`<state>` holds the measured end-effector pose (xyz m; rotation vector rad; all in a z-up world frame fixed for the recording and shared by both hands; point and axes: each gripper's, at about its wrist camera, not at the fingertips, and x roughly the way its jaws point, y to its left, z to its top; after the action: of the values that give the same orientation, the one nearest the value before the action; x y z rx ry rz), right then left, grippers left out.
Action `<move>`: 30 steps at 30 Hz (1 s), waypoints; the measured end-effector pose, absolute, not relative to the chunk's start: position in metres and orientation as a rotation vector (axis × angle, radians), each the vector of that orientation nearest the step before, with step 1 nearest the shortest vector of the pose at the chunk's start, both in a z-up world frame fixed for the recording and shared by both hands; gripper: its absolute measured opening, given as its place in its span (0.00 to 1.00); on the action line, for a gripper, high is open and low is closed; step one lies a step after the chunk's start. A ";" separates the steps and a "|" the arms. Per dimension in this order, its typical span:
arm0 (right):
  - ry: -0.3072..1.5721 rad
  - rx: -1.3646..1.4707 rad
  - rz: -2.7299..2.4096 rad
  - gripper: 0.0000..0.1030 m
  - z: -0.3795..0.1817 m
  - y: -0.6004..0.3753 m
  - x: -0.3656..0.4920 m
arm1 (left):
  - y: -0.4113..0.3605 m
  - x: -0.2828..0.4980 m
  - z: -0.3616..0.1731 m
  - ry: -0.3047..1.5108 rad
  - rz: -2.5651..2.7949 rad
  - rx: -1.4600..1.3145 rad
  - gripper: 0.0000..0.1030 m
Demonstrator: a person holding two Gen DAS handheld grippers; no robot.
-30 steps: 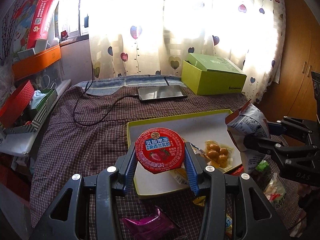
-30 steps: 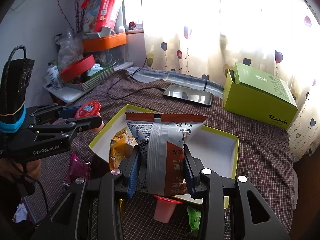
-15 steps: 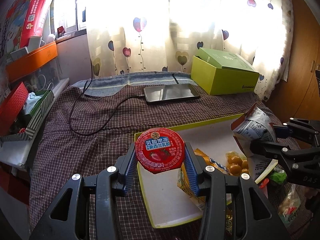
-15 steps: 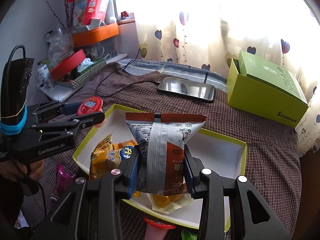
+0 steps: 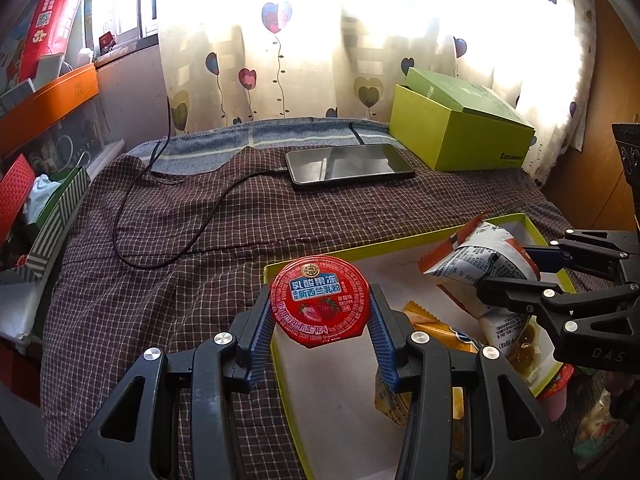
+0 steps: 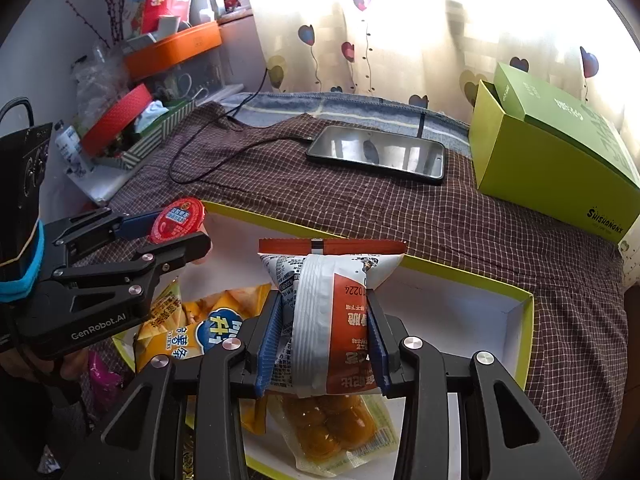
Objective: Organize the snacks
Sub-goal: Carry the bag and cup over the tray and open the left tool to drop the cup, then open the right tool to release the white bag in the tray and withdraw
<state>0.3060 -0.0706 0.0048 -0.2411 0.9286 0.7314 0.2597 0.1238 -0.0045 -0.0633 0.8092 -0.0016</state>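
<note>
My left gripper (image 5: 320, 322) is shut on a jelly cup with a red foil lid (image 5: 319, 299), held over the near left corner of a shallow green-rimmed white tray (image 5: 400, 242). In the right wrist view that cup (image 6: 176, 221) shows at the tray's left edge. My right gripper (image 6: 325, 338) is shut on a white and orange snack packet (image 6: 332, 304), above the tray (image 6: 472, 304). Inside the tray lie a yellow chip bag (image 6: 192, 328) and a clear pack of orange-brown balls (image 6: 328, 428). The left wrist view shows the right gripper (image 5: 516, 270) with its packet (image 5: 480, 262) at the right.
A phone (image 5: 348, 165) on a black cable lies on the checked cloth beyond the tray. A green lidded box (image 5: 460, 136) stands at the back right. Cluttered boxes (image 6: 132, 128) line the left side. Loose snacks, a pink wrapper (image 6: 102, 378) and a pink cup (image 5: 558, 394), lie near the tray.
Both grippers have moved forward and down over the tray, each still holding its snack. The tray and its contents now sit closer under them.
</note>
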 end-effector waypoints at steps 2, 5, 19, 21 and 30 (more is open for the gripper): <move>0.932 -0.236 0.732 0.36 0.004 -0.068 0.309 | 0.125 0.262 -0.006 0.811 -0.003 -0.065 0.44; 0.945 -0.216 0.748 0.37 0.002 -0.066 0.313 | 0.126 0.265 -0.007 0.810 -0.014 -0.070 0.44; 0.928 -0.205 0.765 0.45 0.013 -0.076 0.300 | 0.132 0.252 0.005 0.751 -0.016 -0.085 0.54; 0.925 -0.206 0.761 0.45 0.016 -0.080 0.295 | 0.132 0.249 0.005 0.752 -0.020 -0.088 0.54; 0.892 -0.198 0.761 0.45 0.033 -0.101 0.261 | 0.131 0.215 0.014 0.756 -0.044 -0.167 0.54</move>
<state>0.2610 -0.1007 0.0329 -0.1976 0.8916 0.7612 0.2145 0.1310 0.0139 -0.1666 0.7563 -0.0441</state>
